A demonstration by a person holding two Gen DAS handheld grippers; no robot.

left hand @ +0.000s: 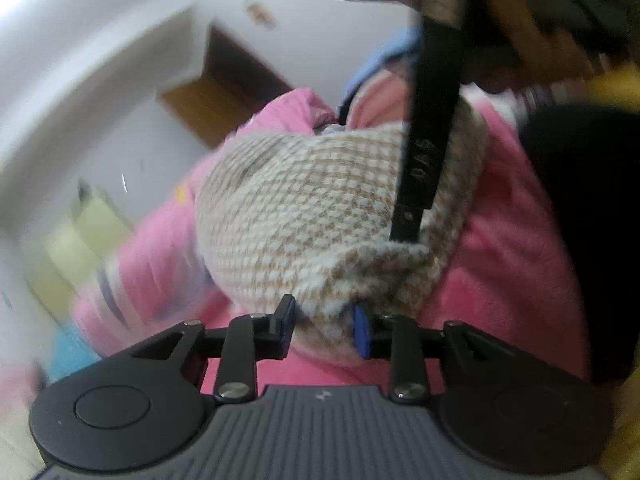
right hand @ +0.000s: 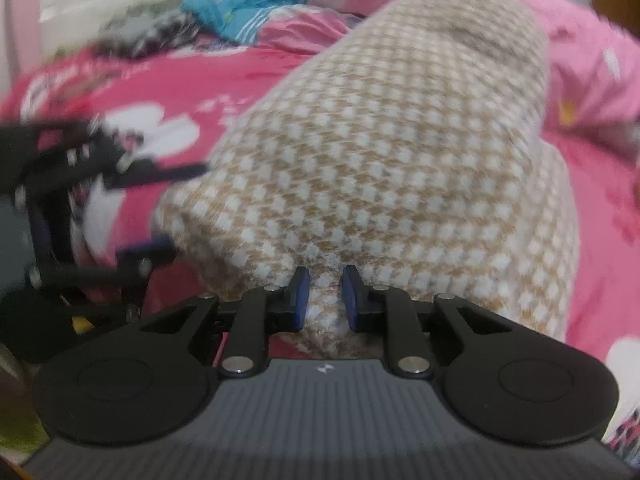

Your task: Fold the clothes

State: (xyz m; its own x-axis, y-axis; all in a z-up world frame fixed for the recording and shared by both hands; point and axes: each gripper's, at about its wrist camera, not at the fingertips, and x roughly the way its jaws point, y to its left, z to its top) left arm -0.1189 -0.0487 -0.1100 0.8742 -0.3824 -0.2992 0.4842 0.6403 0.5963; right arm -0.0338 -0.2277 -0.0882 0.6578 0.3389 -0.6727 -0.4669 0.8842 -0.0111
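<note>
Checked knit garment [right hand: 372, 152] lies bunched on the pink bed cover [right hand: 224, 80], no neat fold visible (most folding left). Left gripper [left hand: 326, 326] and right gripper [right hand: 324, 300] each have fingers clamped on its near edge.

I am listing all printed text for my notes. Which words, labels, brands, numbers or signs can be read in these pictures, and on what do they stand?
Faint marks, perhaps digits, on the black bar over the checked knit garment: too blurred to read.
White script on the pink bedcover: too blurred to read.
Small pale logo mark on each gripper's grey body: a sign, no letters.
No text can be read for certain.
</note>
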